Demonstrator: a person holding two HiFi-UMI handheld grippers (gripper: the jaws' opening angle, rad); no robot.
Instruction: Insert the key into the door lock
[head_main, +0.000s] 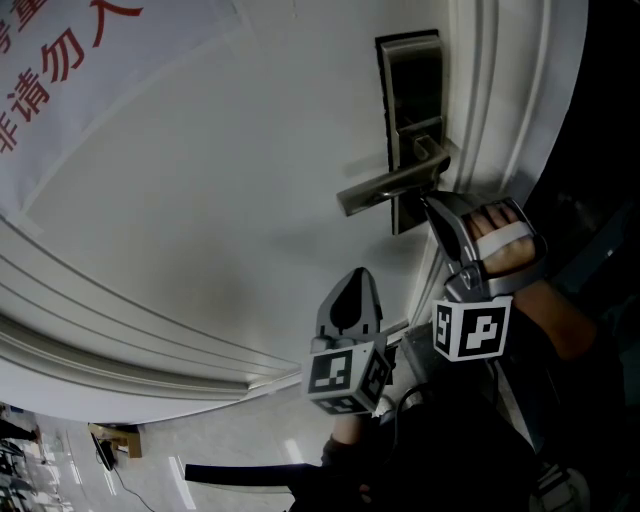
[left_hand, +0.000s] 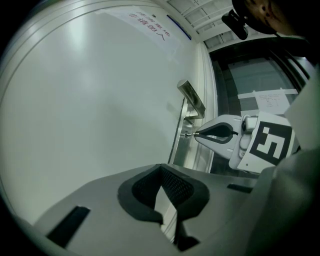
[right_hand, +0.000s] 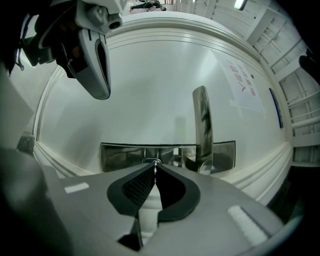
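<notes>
Directly ahead of the right tongs (right_hand: 154, 167), the white door (head_main: 200, 200) is carrying its lock plate (head_main: 412, 90) and lever handle (head_main: 390, 187). These tongs are pinching the key (left_hand: 188, 134), its tip meeting the plate beside the handle. The left tongs (left_hand: 161, 170) are hovering nearby, pressed together on nothing.

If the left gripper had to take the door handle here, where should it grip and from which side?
Probably the handle near its free end, the left gripper coming straight at the door and closing over the flat bar's top and bottom. The right gripper crowds the plate end with the key.
</notes>
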